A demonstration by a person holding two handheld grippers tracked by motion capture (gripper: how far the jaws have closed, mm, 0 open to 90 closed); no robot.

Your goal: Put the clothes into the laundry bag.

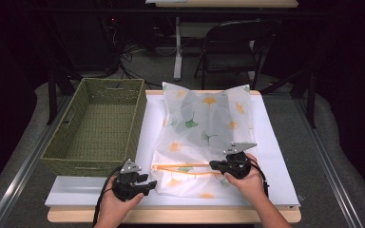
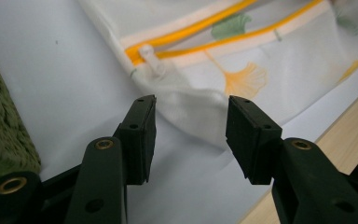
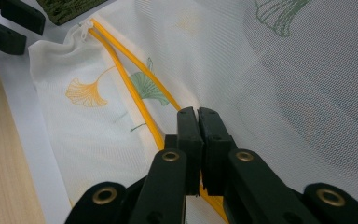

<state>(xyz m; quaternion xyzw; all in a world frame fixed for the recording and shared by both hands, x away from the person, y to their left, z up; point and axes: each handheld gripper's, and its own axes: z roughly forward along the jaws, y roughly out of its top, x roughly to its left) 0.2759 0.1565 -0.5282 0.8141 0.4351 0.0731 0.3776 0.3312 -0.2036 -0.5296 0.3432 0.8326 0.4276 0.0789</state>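
Observation:
A white mesh bag [image 1: 204,128] printed with ginkgo leaves lies on the white board [image 1: 275,161], its orange zipper [image 1: 180,166] running across near the front. My right gripper [image 1: 214,165] [image 3: 198,112] is shut at the zipper's right end, pinching the bag along the orange tape [image 3: 135,70]. My left gripper [image 1: 151,183] [image 2: 191,126] is open at the bag's front left corner. That corner [image 2: 191,107] lies between the spread jaws without the pads pressing on it. The white zipper pull [image 2: 151,58] [image 3: 85,28] sits at the left end.
A green woven basket [image 1: 95,123] stands left of the board, close to my left gripper [image 3: 9,23]. The wooden table edge [image 1: 171,214] runs along the front. A folding chair [image 1: 233,47] stands beyond the table.

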